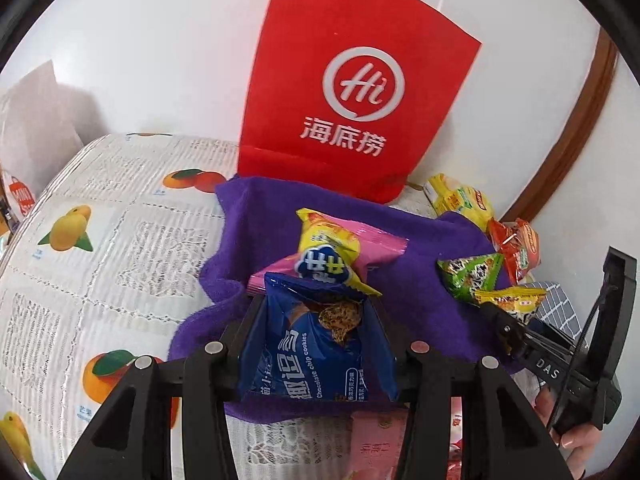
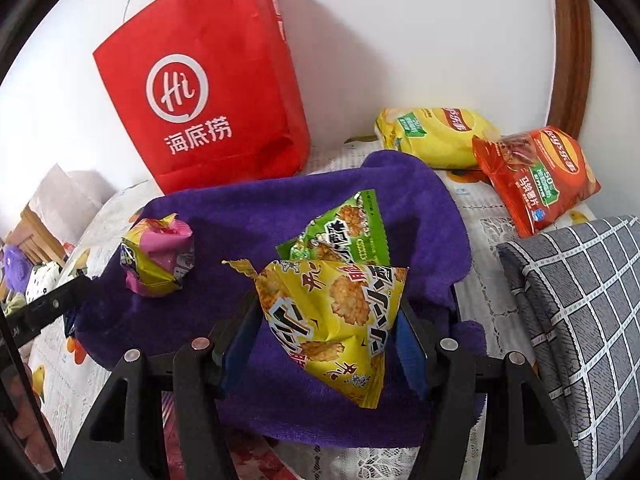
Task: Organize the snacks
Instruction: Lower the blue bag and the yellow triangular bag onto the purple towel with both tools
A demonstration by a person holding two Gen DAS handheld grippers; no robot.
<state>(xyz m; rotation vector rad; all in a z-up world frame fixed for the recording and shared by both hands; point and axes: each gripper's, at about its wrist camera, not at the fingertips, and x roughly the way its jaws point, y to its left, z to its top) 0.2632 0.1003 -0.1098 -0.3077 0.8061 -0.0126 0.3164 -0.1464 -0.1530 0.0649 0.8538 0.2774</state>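
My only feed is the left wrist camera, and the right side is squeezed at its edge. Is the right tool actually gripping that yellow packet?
Observer: Yes. The right tool is shut on the yellow packet, with a blue pad on each side.
Operator: What lies just beyond it?
Observer: The green packet, on the purple towel, its near edge hidden behind the yellow one.
Operator: And the red chip bag?
Observer: The red chip bag lies off the towel on the tablecloth, its corner overlapping the yellow chip bag.

You can read "Hi 海底捞" on the red paper bag (image 1: 352,92) at twelve o'clock, "Chocolate chip cookies" on the blue cookie packet (image 1: 308,352), "DAS" on the right gripper (image 1: 516,332).
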